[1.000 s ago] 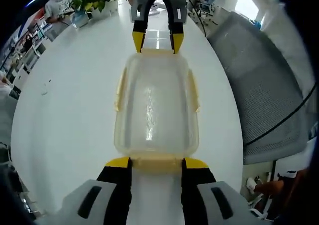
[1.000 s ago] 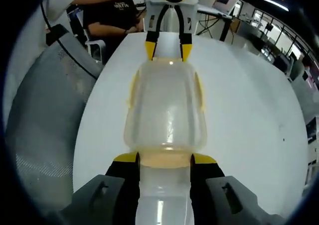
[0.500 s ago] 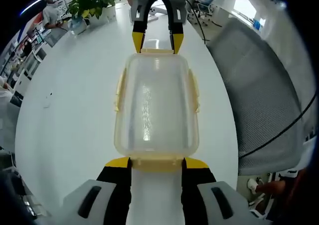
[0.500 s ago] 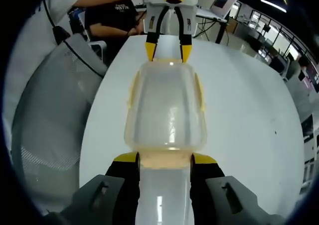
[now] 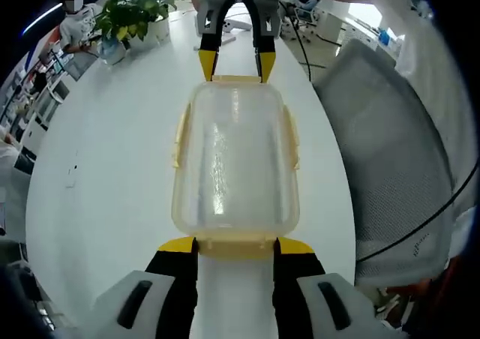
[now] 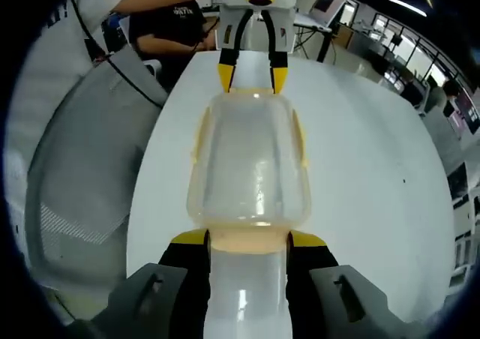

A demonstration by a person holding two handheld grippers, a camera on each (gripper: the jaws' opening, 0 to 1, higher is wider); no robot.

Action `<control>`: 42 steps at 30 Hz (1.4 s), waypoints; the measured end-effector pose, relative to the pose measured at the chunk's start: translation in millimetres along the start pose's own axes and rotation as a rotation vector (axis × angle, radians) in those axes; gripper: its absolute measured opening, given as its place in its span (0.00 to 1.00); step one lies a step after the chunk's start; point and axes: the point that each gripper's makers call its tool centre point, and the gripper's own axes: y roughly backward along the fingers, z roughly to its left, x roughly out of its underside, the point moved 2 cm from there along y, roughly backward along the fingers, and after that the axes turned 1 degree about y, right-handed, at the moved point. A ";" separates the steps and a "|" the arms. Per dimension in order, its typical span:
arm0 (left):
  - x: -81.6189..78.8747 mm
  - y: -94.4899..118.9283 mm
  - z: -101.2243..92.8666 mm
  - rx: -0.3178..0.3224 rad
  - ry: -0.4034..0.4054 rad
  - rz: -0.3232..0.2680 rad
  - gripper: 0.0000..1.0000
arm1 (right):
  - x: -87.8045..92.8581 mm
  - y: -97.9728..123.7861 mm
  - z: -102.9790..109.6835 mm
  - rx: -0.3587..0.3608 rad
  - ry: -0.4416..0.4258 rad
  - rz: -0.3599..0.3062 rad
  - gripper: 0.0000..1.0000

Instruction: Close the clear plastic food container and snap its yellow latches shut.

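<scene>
A clear plastic food container (image 5: 234, 159) with its lid on and pale yellow side latches (image 5: 180, 133) hangs lengthwise between both grippers above the white table (image 5: 112, 144). My left gripper (image 5: 236, 245) is shut on the near end latch. At the far end, my right gripper (image 5: 235, 69) clamps the opposite end latch. In the right gripper view, the same container (image 6: 251, 166) runs from my right gripper (image 6: 248, 241) up to the left gripper (image 6: 253, 76). The side latches (image 6: 199, 136) lie against the walls.
A grey mesh office chair (image 5: 390, 151) stands beside the table edge and appears again (image 6: 75, 174) on the other side. A potted plant (image 5: 139, 13) sits at the table's far end. A person in a black shirt (image 6: 169, 20) is beyond the table, with desks behind.
The container keeps its place between both grippers. The background has shifted slightly in both views, so the hands and container moved together over the table.
</scene>
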 end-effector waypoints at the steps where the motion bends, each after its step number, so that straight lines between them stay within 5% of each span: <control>1: -4.5 -2.1 0.0 0.002 0.000 -0.002 0.34 | 2.7 1.6 0.2 0.000 0.000 0.003 0.35; 27: -93.9 -45.1 0.2 0.029 -0.028 -0.014 0.34 | 89.0 49.0 9.4 -0.011 -0.052 0.060 0.35; 42: -106.3 -58.6 1.9 0.032 -0.016 0.009 0.34 | 106.4 53.9 5.8 -0.034 -0.042 0.073 0.36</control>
